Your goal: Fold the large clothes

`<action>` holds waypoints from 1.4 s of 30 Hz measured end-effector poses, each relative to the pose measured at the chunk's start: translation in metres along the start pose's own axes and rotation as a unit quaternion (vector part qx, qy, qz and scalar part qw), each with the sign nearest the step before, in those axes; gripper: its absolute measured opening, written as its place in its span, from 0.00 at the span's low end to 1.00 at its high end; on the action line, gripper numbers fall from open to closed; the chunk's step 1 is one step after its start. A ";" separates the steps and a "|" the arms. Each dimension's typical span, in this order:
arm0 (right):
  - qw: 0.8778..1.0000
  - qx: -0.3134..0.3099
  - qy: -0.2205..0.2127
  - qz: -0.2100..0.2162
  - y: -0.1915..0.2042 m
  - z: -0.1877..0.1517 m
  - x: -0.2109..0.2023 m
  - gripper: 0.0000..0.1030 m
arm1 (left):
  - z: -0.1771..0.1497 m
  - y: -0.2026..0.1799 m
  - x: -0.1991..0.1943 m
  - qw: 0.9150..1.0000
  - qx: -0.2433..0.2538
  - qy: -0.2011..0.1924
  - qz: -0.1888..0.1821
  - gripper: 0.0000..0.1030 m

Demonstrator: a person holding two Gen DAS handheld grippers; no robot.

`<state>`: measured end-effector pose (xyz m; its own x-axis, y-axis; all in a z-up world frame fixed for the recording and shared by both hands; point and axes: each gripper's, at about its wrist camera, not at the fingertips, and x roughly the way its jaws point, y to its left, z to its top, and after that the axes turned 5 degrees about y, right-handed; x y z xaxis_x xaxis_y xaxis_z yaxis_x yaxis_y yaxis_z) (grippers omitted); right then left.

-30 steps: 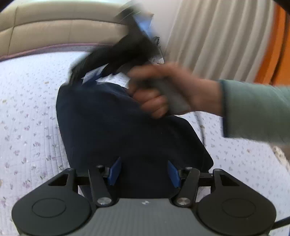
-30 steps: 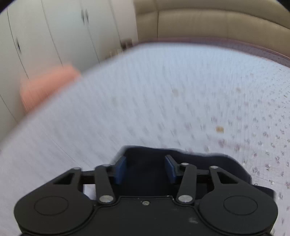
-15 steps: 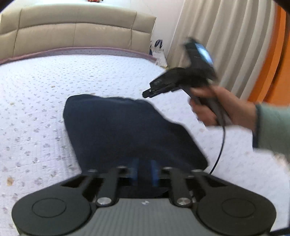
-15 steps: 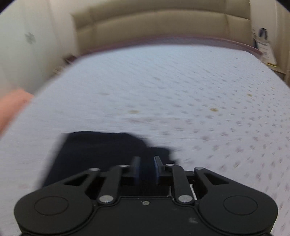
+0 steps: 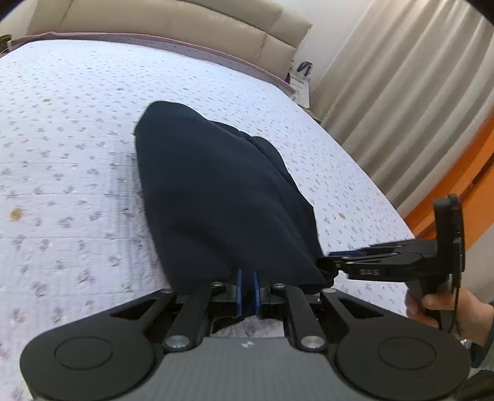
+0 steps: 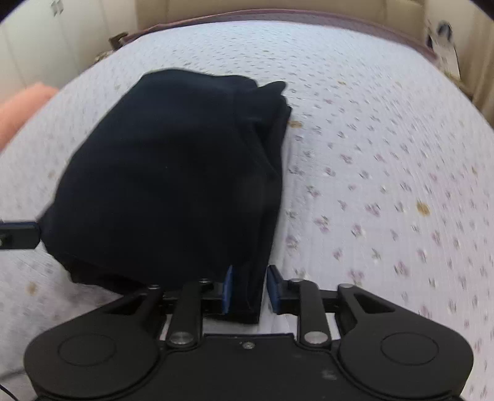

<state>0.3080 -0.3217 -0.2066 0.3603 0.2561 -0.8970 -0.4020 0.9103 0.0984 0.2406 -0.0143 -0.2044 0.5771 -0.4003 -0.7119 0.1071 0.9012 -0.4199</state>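
Observation:
A dark navy garment [image 5: 216,197] lies folded in several layers on the floral bedspread [image 5: 61,138]. My left gripper [image 5: 247,290] is shut on the garment's near edge. In the right wrist view the same garment [image 6: 173,172] fills the left half. My right gripper [image 6: 248,288] straddles the garment's near right corner with its jaws partly apart, a gap showing on the right side. The right gripper also shows in the left wrist view [image 5: 336,257], at the garment's right corner, held by a hand [image 5: 447,311].
A beige padded headboard [image 5: 185,27] stands at the far end of the bed. Pleated curtains [image 5: 401,92] and an orange frame [image 5: 457,191] lie to the right. A pink pillow [image 6: 21,108] sits at the bed's left edge, near white wardrobes.
The right gripper swung down from above the garment to its near right corner. My left gripper shut on the near edge. The garment's near edge has lifted.

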 end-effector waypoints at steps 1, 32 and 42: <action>1.000 0.007 0.000 0.006 -0.003 0.000 -0.005 0.35 | 0.001 -0.001 -0.006 1.000 0.003 -0.001 0.013 0.16; 0.947 0.196 0.018 0.252 -0.086 0.089 0.103 1.00 | 0.088 0.108 0.130 0.958 -0.257 0.085 -0.094 1.00; 0.932 0.197 -0.001 0.303 -0.068 0.082 0.073 0.49 | 0.084 0.074 0.100 0.979 -0.190 0.033 -0.067 0.64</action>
<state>0.4308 -0.3377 -0.2436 0.1695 0.7631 -0.6237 -0.1913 0.6462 0.7388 0.3740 0.0266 -0.2593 0.5240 -0.5323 -0.6649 -0.1376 0.7175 -0.6829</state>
